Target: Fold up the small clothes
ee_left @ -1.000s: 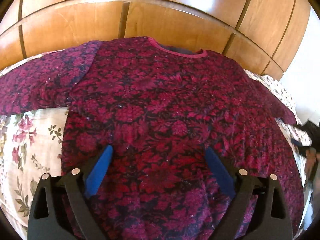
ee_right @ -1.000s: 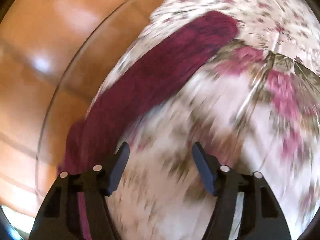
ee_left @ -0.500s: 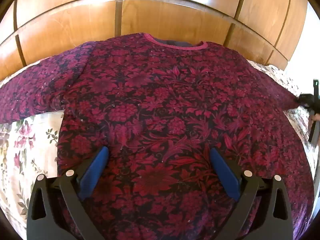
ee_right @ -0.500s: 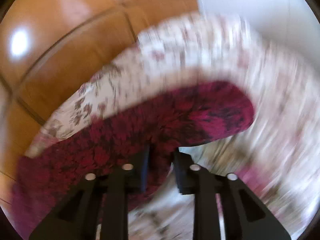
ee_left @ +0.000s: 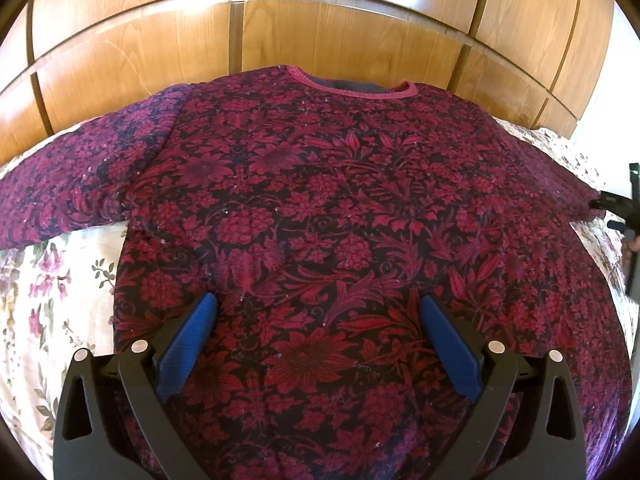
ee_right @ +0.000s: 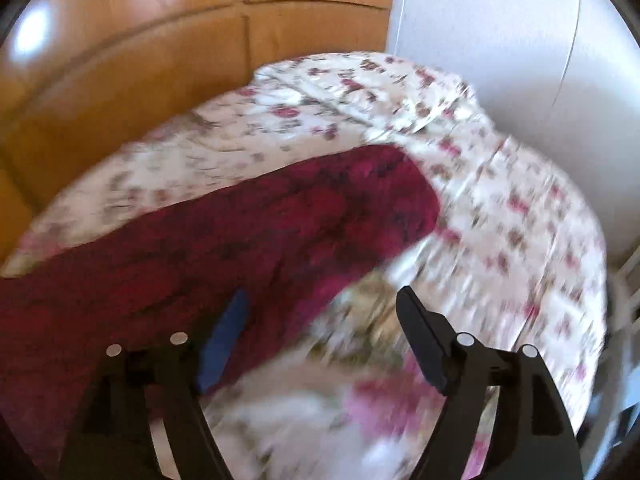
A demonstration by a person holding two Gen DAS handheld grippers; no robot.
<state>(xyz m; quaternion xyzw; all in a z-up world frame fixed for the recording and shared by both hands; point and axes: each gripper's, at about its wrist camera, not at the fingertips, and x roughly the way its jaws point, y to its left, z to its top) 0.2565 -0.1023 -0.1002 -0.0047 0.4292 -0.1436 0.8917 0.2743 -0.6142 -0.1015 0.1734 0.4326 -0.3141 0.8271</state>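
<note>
Both tongs stand wide and empty. The left tongs (ee_left: 316, 344) hover over the sweater (ee_left: 320, 208) on the bed (ee_left: 48, 300); the right tongs (ee_right: 320, 332) have just been opening beside its right sleeve (ee_right: 280, 220), which runs sideways, nearest them.

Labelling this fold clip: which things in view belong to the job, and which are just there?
Job:
- red floral sweater, spread flat
- its sleeve
- left gripper, open
- right gripper, just opened, nothing between the pads

Just there:
- floral bedspread
- wooden panels
- white wall
</note>
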